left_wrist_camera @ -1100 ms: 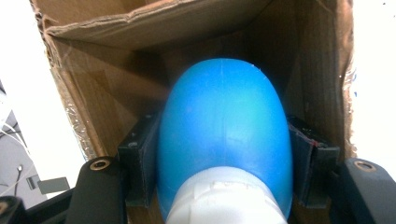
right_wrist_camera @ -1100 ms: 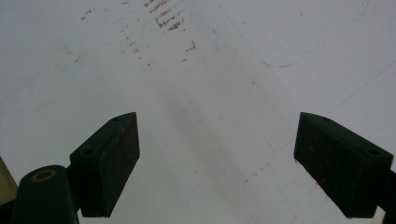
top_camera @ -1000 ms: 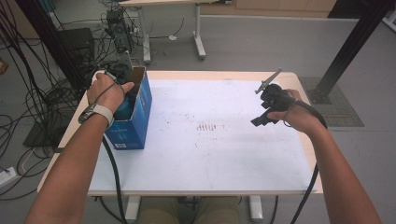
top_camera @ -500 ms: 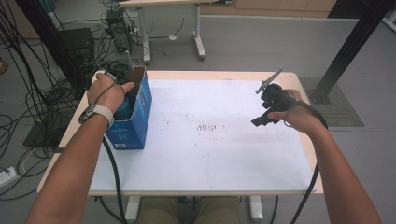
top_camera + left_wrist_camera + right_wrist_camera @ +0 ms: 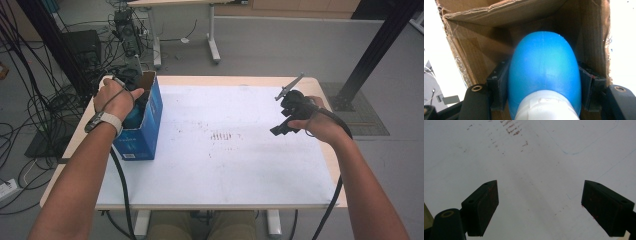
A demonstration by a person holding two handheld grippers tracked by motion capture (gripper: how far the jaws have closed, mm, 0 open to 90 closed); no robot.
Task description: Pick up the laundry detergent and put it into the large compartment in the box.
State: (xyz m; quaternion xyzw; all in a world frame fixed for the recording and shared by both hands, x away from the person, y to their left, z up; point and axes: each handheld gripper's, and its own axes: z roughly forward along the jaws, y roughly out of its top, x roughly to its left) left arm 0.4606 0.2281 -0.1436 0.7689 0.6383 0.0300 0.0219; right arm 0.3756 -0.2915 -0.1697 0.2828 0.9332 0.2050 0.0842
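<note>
An open cardboard box (image 5: 146, 131), blue outside and brown inside (image 5: 474, 50), stands at the table's left edge. My left gripper (image 5: 544, 77) reaches down into it, shut on a rounded blue object (image 5: 544, 65) with a white end (image 5: 546, 107) nearest the camera; both pads press its sides. In the high view the left hand (image 5: 116, 97) covers most of that gripper, and a bit of the blue object (image 5: 132, 119) shows in the box mouth. My right gripper (image 5: 280, 130) hovers over the table's right side, its jaws open (image 5: 540, 205) with nothing between them.
The white table top (image 5: 225, 165) carries faint brown smudges (image 5: 222, 136) near its middle. Cables and equipment (image 5: 65, 65) crowd the floor to the left. A black post (image 5: 372, 55) stands at the back right, and another table's legs (image 5: 212, 35) behind.
</note>
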